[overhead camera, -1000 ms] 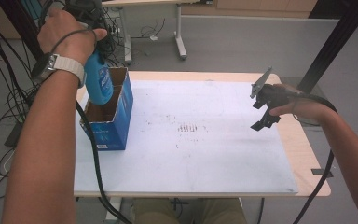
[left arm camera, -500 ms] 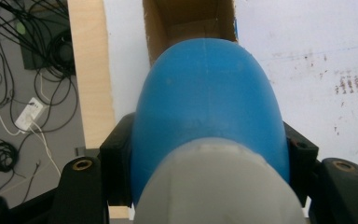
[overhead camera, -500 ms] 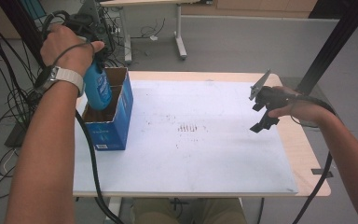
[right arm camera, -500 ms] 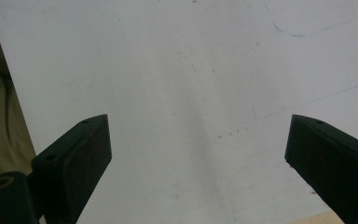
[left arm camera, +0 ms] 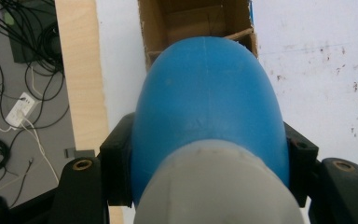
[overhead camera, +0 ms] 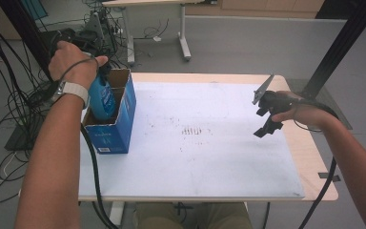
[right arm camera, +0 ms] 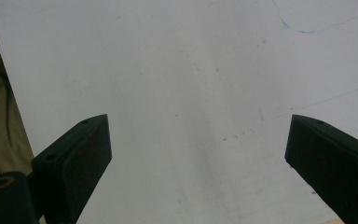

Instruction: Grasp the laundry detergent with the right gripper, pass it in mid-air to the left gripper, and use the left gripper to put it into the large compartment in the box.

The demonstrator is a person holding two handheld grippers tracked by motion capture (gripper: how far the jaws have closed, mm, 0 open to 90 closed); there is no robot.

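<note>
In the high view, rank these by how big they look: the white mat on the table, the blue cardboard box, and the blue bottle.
1. White mat, by far the largest.
2. Blue cardboard box.
3. Blue bottle, partly sunk into the box and covered by the left hand, so its full size is hidden.

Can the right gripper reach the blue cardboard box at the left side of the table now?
Probably yes: the open right gripper hovers over bare white table. But the left gripper's blue plastic bottle occupies the blue cardboard box.

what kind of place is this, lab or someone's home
Most likely a lab or workshop: cable bundles trail over the grey floor, a black frame post stands beside the table, and another desk's legs show behind.
</note>
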